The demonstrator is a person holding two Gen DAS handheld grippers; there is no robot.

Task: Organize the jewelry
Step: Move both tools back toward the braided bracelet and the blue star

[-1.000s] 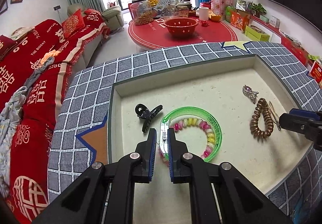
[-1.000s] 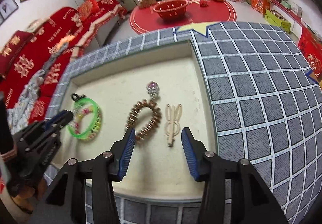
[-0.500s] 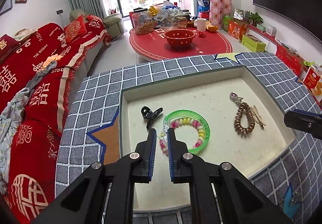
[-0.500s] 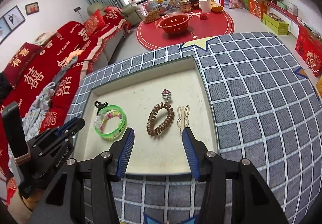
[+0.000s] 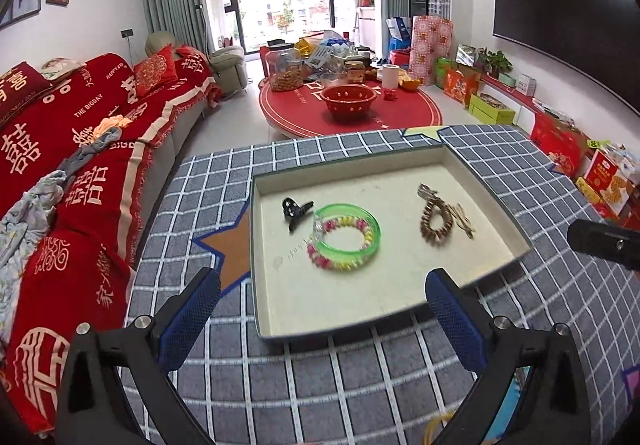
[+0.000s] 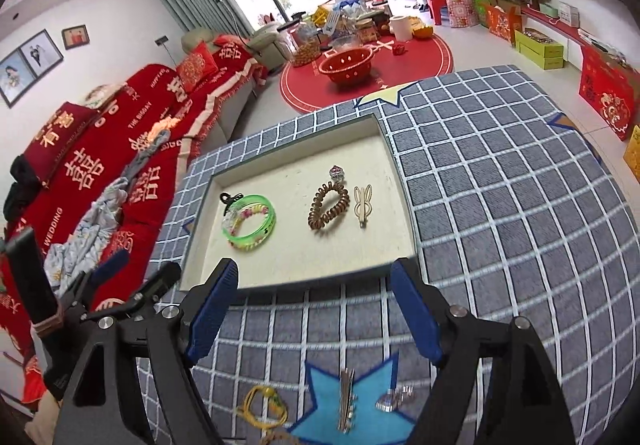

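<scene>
L wrist: left gripper just opened, empty | green bangle in tray

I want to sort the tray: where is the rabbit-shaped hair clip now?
In the right wrist view, the rabbit-shaped hair clip lies in the tray, right of the brown coil hair tie.

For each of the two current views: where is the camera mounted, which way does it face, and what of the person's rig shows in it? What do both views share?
Left wrist: on the left gripper, looking forward and down over the tray; own blue-padded fingers open, right gripper's tip at the right edge.
Right wrist: on the right gripper, facing the tray from nearer its right side; own fingers open, left gripper at lower left.
Shared: tray, green bangle, brown coil tie, red sofa, red bowl.
</scene>
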